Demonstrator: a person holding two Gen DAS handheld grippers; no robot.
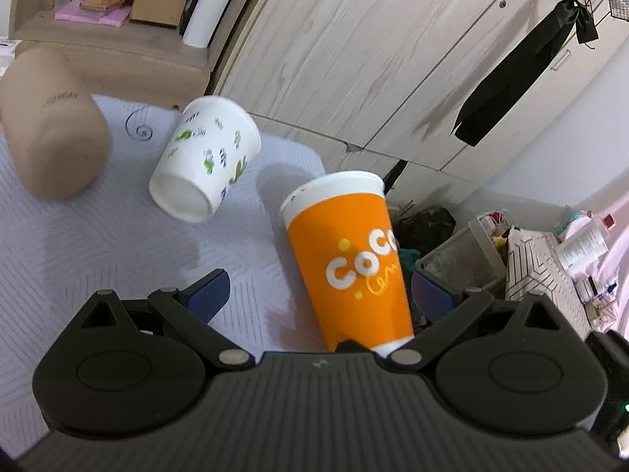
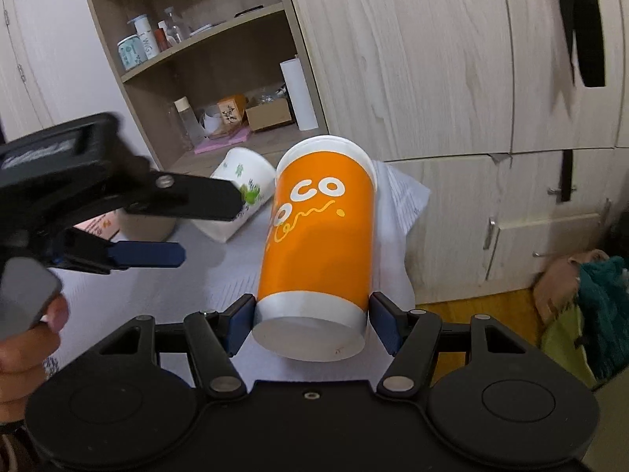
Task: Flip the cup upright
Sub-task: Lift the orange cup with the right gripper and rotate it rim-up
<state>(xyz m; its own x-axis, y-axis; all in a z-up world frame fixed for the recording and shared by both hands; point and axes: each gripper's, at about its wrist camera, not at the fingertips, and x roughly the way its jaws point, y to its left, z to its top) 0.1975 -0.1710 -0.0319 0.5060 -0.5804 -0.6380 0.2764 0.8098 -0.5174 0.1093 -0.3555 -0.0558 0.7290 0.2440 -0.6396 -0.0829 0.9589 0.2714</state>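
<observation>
The right gripper (image 2: 310, 324) clamps the base end of an orange paper cup (image 2: 318, 244), its two blue pads pressed against the white band on either side, in the right wrist view. The cup is held above a white textured cloth (image 2: 220, 275), base toward the camera and rim pointing away toward pale wooden cabinet doors (image 2: 432, 59); the far rim is only partly visible and its opening cannot be seen.

In the left wrist view the same orange cup (image 1: 350, 267) leans with its white rim uppermost, its base cut off behind the black body of the left gripper (image 1: 318, 295). That gripper's blue fingers stand wide apart, one on each side of the cup; the right-hand finger is largely hidden behind the cup wall, and whether it touches the cup cannot be made out. Nothing is grasped between them.

Behind, a white cup with green leaf print (image 1: 204, 161) lies tipped on the cloth, motion-blurred, and a tan cup (image 1: 55, 126) lies on its side near the left edge, its lettering too smeared to read. In the right wrist view the left gripper (image 2: 173, 228) enters from the left, out of focus, partly covering the white cup (image 2: 243, 192). A shelf unit (image 2: 188, 59) holds jars and boxes too small to identify.
</observation>
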